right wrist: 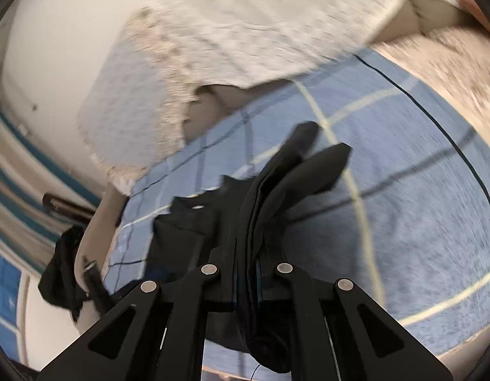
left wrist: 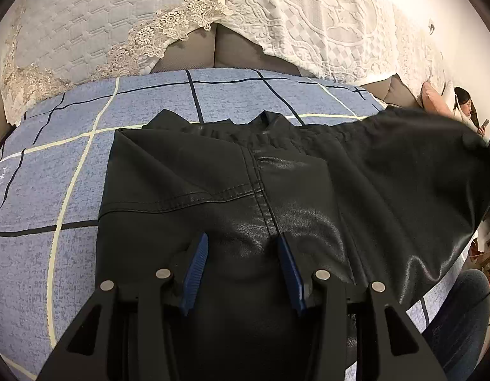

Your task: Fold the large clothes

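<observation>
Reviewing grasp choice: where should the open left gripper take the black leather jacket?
On the jacket's left side edge, coming in from the bedsheet side. That edge lies flat and exposed, while the left gripper hovers over seamless mid-panel; the right gripper already pinches a sleeve.

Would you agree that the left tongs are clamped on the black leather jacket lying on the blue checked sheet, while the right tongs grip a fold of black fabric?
Not quite: the left tongs are open, their blue pads apart above the black leather jacket, as the left wrist view shows. The rest holds: the jacket lies on the blue checked sheet, and the right tongs grip a fold of black fabric.
</observation>
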`<state>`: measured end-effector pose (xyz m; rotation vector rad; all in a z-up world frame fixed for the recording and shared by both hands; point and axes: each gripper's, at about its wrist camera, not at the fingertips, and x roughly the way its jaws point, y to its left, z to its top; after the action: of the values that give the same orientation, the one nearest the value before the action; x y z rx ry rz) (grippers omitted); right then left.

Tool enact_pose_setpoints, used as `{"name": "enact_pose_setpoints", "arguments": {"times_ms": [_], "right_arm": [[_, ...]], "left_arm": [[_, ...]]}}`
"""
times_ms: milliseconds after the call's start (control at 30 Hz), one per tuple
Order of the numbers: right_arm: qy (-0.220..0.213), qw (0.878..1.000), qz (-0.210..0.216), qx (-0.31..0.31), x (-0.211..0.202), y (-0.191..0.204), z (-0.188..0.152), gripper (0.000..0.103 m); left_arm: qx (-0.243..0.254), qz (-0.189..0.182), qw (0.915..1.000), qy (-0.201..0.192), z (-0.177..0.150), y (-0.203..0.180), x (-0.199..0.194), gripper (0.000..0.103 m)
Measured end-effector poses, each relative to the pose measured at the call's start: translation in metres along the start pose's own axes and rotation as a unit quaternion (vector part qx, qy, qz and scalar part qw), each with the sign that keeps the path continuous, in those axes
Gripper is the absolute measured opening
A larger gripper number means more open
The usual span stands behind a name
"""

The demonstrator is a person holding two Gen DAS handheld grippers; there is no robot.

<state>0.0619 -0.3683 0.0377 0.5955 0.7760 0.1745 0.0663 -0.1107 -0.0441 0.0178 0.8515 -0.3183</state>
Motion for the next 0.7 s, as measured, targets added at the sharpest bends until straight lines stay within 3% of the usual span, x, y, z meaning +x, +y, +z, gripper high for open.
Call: {"name": "enact_pose_setpoints", "arguments": {"times_ms": [300,500,700], "right_arm": [[0.020,0.996,0.017,-0.086,0.028,0.100,-0.005,0.008],[0.070,0.989,0.010,-0.127,0.082,0.155,-0.026,0.008],[0.141,0.977,0.015,-0.157,0.156,0.198,-0.070,0.008]], "left_arm": [[-0.035,-0.027,0.9989,-0.016,-0.004,0.022,-0.025,0.047],[-0.071,-0.017,0.9966,-0.039,-0.016,0.062,-0.051,0.047],[-0.110,-0.006,0.9934,-0.029,-0.039,0.101,-0.053,0.047]]}}
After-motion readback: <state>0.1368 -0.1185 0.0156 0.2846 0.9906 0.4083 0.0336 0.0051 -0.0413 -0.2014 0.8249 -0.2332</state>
